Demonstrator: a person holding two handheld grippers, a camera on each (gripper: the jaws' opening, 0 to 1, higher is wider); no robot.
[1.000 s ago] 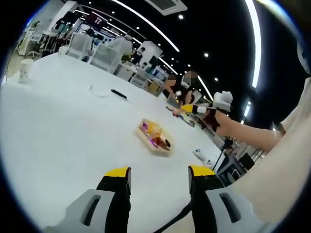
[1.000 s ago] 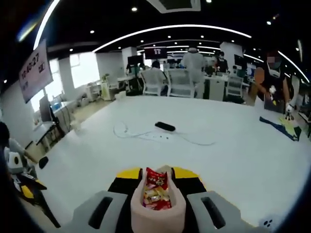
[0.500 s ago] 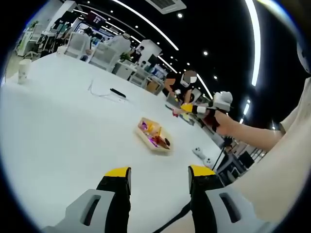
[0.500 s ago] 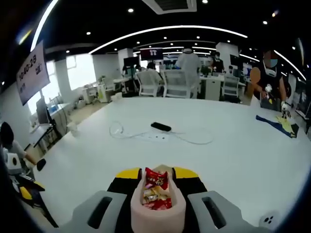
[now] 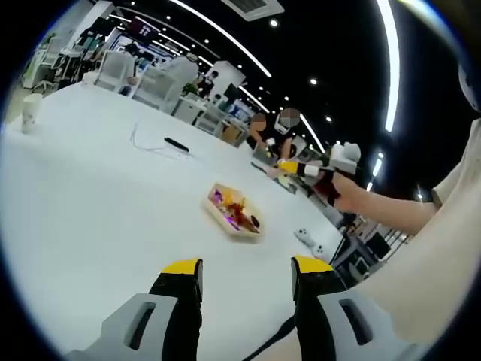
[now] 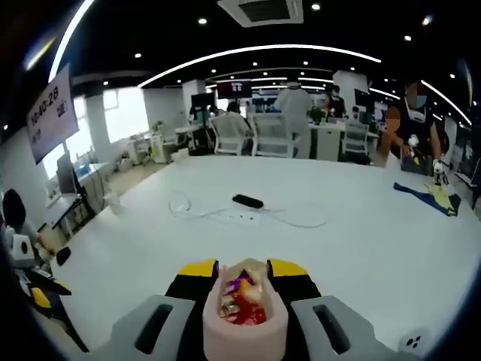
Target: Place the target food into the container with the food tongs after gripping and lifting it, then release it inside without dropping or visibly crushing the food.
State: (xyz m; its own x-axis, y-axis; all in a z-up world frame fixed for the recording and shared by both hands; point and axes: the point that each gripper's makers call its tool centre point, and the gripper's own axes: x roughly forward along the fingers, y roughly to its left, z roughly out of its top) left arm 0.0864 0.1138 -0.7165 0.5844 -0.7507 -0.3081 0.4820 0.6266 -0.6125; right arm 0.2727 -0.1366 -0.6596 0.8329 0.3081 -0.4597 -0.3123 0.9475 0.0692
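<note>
We hold a pink cup of wrapped snacks (image 6: pixel 242 320) between the right gripper (image 6: pixel 242 272) jaws.
Our left gripper (image 5: pixel 246 269) jaws stand apart, gripping nothing, above the white bench (image 5: pixel 90 203); a tray of food (image 5: pixel 234 211) lies farther out on it.

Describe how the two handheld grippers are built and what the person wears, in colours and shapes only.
The left gripper has two black jaws with yellow tips, set on pale grey moulded housings with slot-shaped cutouts; a dark cable runs down between them. The right gripper has the same build: yellow-capped black jaws on grey slotted housings. In the left gripper view, the person's light cream garment shows at the right edge.
</note>
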